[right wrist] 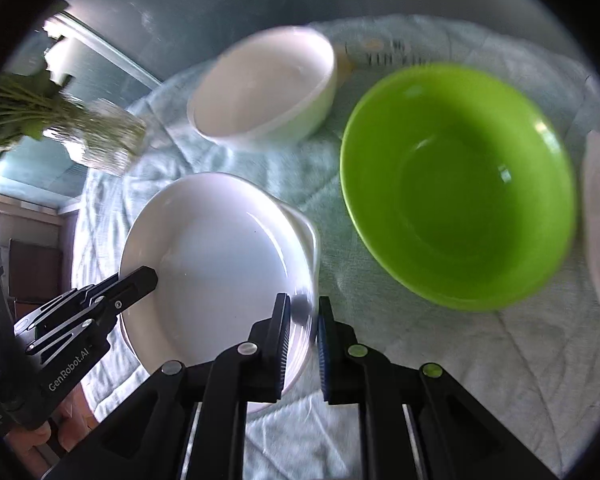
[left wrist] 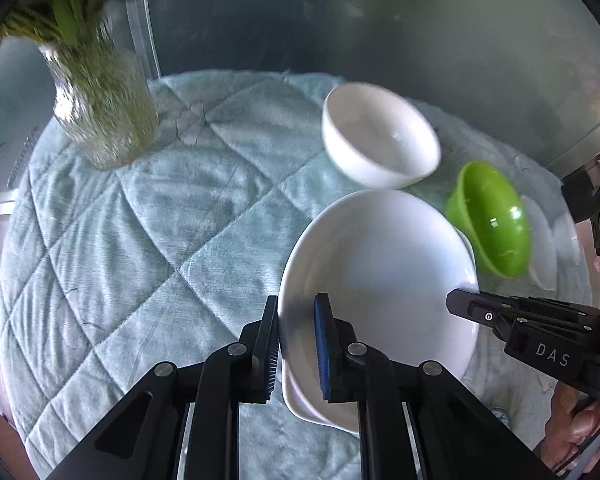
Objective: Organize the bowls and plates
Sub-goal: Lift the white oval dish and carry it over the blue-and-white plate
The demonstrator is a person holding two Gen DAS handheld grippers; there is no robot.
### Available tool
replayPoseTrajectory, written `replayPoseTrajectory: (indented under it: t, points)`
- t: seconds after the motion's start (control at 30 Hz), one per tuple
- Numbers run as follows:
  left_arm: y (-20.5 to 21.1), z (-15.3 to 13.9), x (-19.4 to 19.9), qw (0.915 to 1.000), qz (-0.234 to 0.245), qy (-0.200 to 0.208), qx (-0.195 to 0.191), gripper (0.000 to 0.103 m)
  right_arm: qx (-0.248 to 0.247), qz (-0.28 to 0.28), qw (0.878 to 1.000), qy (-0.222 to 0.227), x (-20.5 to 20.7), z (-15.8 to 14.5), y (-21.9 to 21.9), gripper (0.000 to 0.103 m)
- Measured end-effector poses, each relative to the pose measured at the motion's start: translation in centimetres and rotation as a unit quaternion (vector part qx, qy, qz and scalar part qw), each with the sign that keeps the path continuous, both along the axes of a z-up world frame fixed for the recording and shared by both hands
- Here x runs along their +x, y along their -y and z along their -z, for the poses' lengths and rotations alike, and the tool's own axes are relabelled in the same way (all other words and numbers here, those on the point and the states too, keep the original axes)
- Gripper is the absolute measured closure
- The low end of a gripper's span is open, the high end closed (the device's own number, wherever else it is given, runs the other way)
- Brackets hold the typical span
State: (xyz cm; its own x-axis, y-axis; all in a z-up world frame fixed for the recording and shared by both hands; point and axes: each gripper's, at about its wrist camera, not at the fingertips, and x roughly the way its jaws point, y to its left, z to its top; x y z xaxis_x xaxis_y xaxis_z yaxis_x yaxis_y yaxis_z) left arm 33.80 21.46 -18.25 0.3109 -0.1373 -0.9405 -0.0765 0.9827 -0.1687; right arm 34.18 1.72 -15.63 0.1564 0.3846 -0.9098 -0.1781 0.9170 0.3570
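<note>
Pinching white plate point(left wrist: 380, 280) rim: left gripper point(left wrist: 296, 344), right gripper point(right wrist: 302, 344) jaws; plate tilted.

Glossy white ceramic plate point(left wrist: 380, 264), shiny green plastic bowl point(right wrist: 460, 184) (quilted matt cloth point(left wrist: 140, 220) beneath)

A pale blue-green quilted cloth point(left wrist: 140, 240) covers the round desk, daylight glinting off its stitched diamonds. At ten o'clock stands a glass vase point(left wrist: 104, 108) of green stems. Beyond, from twelve to two o'clock, runs a grey-blue wall point(left wrist: 380, 20).
</note>
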Motion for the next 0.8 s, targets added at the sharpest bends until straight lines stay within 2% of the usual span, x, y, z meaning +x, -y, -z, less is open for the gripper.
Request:
replayPoseTrajectory:
  t: [0.2, 0.4, 0.6, 0.8]
  points:
    - [3.8, -8.2, -2.5, 0.9985, 0.004, 0.055, -0.008, 0.091, 0.010, 0.007, 0.998, 0.054, -2.8, -7.6, 3.4, 0.092]
    - [9.3, -14.8, -4.2, 0.9963, 0.018, 0.081, -0.024, 0.090, 0.009, 0.018, 0.995, 0.102, -6.1, -14.7, 8.5, 0.094]
    - [14.7, -20.5, -7.0, 0.9937, 0.034, 0.105, -0.022, 0.091, 0.011, 0.044, 0.990, 0.135, -8.8, -19.1, 12.7, 0.094]
    - [18.5, -24.0, -9.8, 0.9927, 0.049, 0.108, -0.019, 0.091, 0.022, 0.064, 0.986, 0.150, -11.9, -21.6, 16.1, 0.094]
